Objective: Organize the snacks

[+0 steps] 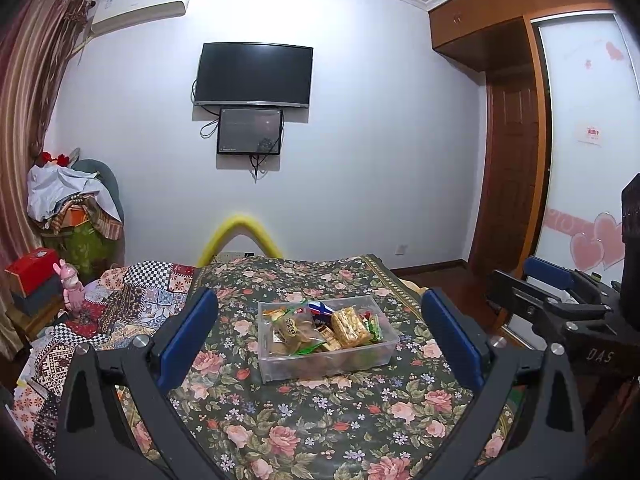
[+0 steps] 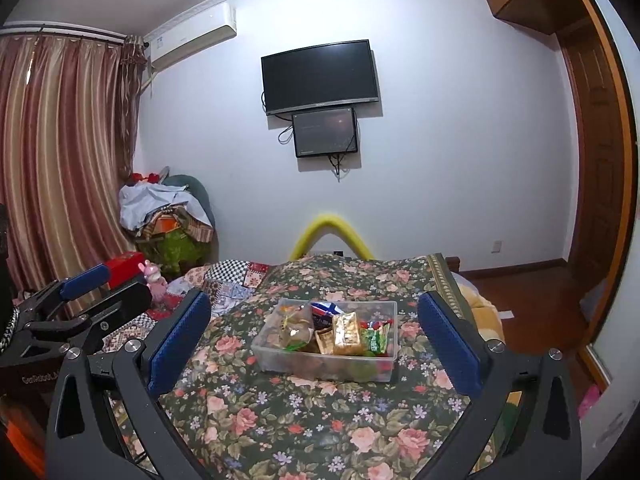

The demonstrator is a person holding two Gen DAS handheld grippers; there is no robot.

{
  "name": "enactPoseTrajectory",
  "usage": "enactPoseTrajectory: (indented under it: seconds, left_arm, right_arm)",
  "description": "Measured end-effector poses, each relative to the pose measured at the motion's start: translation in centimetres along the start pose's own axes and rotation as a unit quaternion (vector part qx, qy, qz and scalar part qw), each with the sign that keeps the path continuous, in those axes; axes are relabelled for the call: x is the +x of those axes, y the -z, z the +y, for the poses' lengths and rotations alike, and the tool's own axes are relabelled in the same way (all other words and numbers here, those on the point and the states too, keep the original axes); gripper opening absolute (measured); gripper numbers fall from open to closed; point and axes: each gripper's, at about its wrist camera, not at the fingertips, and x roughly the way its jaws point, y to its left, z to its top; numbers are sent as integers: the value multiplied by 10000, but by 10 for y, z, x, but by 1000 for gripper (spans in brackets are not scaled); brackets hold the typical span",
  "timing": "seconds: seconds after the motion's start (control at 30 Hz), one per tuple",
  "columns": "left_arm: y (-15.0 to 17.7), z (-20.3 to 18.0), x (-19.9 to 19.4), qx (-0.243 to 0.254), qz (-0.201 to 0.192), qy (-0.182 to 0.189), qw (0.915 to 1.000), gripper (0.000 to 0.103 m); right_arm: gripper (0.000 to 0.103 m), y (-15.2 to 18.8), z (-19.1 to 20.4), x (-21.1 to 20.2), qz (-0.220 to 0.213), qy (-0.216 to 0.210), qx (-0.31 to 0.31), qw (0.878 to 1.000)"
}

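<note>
A clear plastic box (image 1: 280, 368) full of wrapped snacks stands on a floral cloth (image 1: 312, 420); it also shows in the right wrist view (image 2: 280, 360). Inside lie a golden cracker pack (image 1: 351, 327), brown biscuit bags (image 1: 294, 332) and green sweets (image 2: 374, 338). My left gripper (image 1: 320, 340) is open and empty, held back from the box and above the cloth. My right gripper (image 2: 316, 340) is open and empty too, also short of the box. Each gripper shows at the edge of the other's view.
The cloth covers a bed with a patchwork quilt (image 1: 128, 304) at the left. A pink toy (image 1: 72, 288) and red box (image 1: 32, 268) sit by the curtain. A yellow foam arch (image 1: 240, 236) stands behind the bed. A wardrobe (image 1: 516, 128) and wooden floor lie right.
</note>
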Motion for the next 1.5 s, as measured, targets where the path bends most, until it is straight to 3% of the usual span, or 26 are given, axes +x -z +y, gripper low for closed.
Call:
enactPoseTrajectory:
  seconds: [1.5]
  left_arm:
    - [-2, 2, 1, -27, 19, 146, 9999, 103]
  right_arm:
    - [103, -1, 3, -1, -33, 152, -124, 9998]
